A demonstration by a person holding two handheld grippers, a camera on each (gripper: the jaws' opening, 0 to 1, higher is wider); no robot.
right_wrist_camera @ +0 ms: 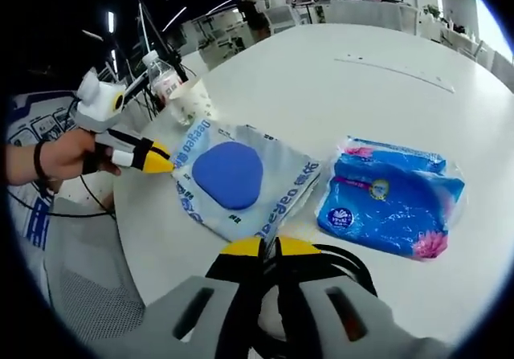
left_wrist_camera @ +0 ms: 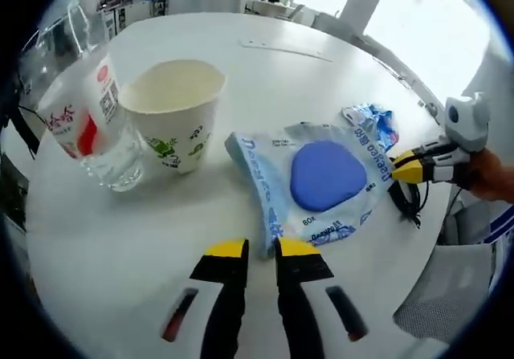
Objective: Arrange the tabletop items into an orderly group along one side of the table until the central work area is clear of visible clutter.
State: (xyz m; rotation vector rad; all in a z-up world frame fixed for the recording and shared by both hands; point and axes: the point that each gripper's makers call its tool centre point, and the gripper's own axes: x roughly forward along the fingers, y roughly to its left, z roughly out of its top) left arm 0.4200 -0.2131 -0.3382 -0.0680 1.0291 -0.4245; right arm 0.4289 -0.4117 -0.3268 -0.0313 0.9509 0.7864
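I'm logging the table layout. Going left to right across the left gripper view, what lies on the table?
Water bottle → paper cup → pouch with the blue oval → blue tissue pack, partly behind the pouch.

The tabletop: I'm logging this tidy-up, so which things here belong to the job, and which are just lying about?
Belonging to the job:
- water bottle
- paper cup
- pouch with the blue pad, gripped at opposite edges by the left gripper and right gripper
- blue tissue pack

Lying about:
- black cable
- desks and chairs behind the white table
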